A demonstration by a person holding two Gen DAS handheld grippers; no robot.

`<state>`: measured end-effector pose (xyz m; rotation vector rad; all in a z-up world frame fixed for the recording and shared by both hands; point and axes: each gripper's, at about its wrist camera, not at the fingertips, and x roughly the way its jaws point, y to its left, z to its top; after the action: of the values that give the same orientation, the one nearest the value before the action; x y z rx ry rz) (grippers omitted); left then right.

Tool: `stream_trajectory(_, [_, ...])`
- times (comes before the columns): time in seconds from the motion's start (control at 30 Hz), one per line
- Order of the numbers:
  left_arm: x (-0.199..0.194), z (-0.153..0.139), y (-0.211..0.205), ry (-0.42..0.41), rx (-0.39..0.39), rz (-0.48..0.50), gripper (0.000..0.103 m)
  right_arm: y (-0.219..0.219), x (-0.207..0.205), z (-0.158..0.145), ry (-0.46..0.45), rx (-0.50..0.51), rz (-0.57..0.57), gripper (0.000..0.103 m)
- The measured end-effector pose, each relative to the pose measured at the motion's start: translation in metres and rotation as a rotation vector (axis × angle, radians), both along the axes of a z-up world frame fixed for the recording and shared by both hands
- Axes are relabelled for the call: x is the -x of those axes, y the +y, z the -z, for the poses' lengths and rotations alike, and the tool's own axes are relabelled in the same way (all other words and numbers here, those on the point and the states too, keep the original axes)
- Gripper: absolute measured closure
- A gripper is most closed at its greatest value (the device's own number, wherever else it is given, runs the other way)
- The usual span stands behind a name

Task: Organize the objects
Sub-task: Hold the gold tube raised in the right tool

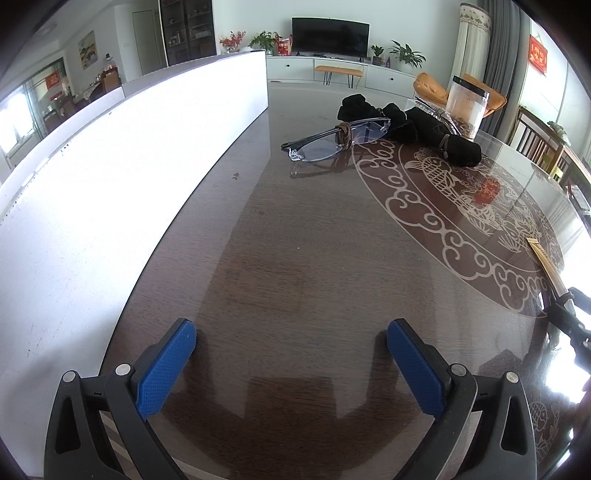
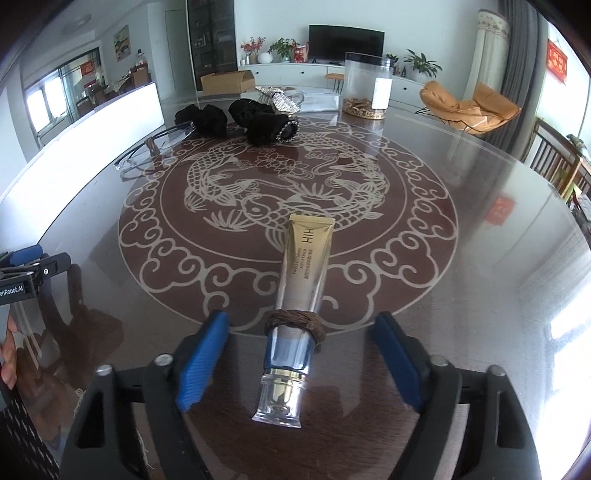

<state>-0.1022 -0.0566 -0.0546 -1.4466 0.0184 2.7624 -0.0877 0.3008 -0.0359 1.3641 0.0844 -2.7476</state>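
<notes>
**Cream tube lay between parted jaws**

The gold and silver cosmetic tube (image 2: 295, 317), ringed by a brown woven band (image 2: 293, 323), lay on the glass-topped counter (image 2: 480, 206) at lower centre, its long axis running straight away from the right hand-held gripper (image 2: 301, 354), whose jaws stood released, untouching. The left hand-held gripper (image 1: 291, 354), empty and released, was farther off.

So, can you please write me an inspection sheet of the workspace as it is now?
Surface: dark glossy table with a pale fish pattern.
Job's things: gold tube with a brown cord ring, lying flat; glasses with a brown cord.
Clutter: black fabric pieces; clear jar; white panel.
Grippers: left gripper open, nothing between its jaws; right gripper open, jaws apart from the tube between them.
Cables: nothing seen.
Surroundings: living room, television, plants, orange chair.
</notes>
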Motion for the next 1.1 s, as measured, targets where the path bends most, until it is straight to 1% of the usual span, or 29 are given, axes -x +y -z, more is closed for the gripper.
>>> stream_trajectory(0.03, [0.0015, 0.0004, 0.0002, 0.0, 0.0, 0.0, 0.0, -0.0007, 0.0006, 0.0004, -0.001, -0.001, -0.003, 0.017])
stream_trajectory(0.1, [-0.0003, -0.0001, 0.0, 0.0, 0.0, 0.0, 0.0, -0.0019, 0.0017, 0.0019, -0.007, 0.001, -0.009, 0.012])
stream_trajectory(0.27, [-0.0005, -0.0003, -0.0001, 0.0, 0.0, 0.0, 0.0, -0.003, 0.0021, 0.0041, -0.016, 0.0, -0.014, 0.006])
stream_trajectory(0.47, [0.0, -0.0002, 0.0001, 0.0, 0.0, 0.0, 0.0, -0.0038, 0.0023, 0.0044, -0.017, -0.002, -0.015, 0.005])
stream_trajectory(0.57, [0.0005, 0.0, 0.0002, 0.0, 0.0, 0.0, 0.0, -0.0042, 0.0031, 0.0054, -0.022, -0.002, -0.013, 0.002])
stream_trajectory(1.1, [0.0, -0.0001, 0.0, 0.0, 0.0, 0.0, 0.0, -0.0043, 0.0032, 0.0052, -0.022, -0.002, -0.012, 0.002])
